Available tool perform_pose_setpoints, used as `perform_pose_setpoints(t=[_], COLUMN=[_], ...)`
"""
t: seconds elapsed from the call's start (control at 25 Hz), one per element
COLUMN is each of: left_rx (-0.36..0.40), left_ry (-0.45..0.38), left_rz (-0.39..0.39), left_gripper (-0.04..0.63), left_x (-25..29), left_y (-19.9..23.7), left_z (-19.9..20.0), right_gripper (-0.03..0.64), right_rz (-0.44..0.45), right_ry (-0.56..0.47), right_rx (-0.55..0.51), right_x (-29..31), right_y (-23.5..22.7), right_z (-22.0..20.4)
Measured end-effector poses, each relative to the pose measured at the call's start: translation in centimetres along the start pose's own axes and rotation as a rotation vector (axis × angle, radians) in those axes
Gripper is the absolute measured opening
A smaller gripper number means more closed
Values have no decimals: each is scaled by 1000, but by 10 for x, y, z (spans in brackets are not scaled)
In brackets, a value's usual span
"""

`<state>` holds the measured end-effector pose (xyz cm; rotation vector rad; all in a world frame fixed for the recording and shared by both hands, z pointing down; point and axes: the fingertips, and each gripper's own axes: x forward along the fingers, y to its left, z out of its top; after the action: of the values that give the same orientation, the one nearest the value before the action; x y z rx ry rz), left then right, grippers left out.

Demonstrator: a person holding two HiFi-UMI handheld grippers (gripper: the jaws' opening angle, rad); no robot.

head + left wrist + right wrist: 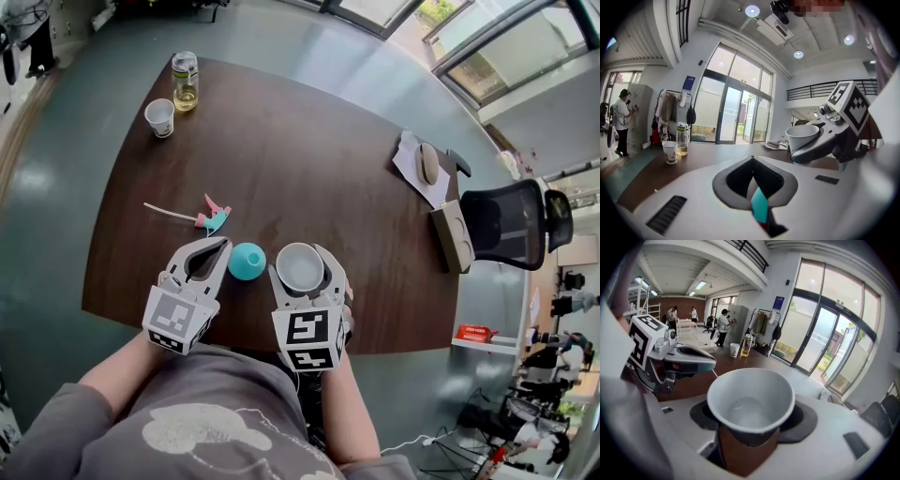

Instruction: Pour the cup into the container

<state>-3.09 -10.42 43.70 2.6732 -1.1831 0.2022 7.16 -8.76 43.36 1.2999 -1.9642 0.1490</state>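
Right gripper view — white cup [751,401] at lower centre, upright, clamped on both sides between the right gripper [752,427] fingers [825,437]. Head view — we note the left gripper [223,244] closed and empty, the teal container [247,261] between both grippers.

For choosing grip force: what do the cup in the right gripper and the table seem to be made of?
Cup: probably paper, matte white; thin rolled rim and tapered wall, though thin plastic is possible.
Table: likely wood or wood veneer, dark brown with a soft sheen; laminate cannot be excluded.
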Motion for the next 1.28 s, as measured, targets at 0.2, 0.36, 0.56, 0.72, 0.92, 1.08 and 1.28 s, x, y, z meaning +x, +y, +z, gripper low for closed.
perform_pose_setpoints(t=[0.2,0.36,0.56,0.72,0.92,1.08,1.28], left_rx=[11,30,53,42,42,43,23], left_ry=[1,-2,-26,-27,-16,9,48], left_rz=[55,75,78,85,83,88,96], left_gripper=[8,8,8,8,8,8,8], left_x=[4,10,23,37,51,61,73], left_y=[-16,-35,-67,-94,-112,-119,-123], left_z=[3,8,15,8,-7,-22,-42], right_gripper=[295,296,296,296,296,296,296], right_rz=[16,-7,4,38,66,86,76], right_ry=[-99,-153,-193,-278,-337,-340,-342], right_rx=[41,73,123,131,203,266,263], right_x=[-11,-22,-30,-35,-26,-13,6], right_y=[-18,-37,-55,-58,-61,-62,-61], right_z=[-8,-19,-42,-53,-75,-94,-109])
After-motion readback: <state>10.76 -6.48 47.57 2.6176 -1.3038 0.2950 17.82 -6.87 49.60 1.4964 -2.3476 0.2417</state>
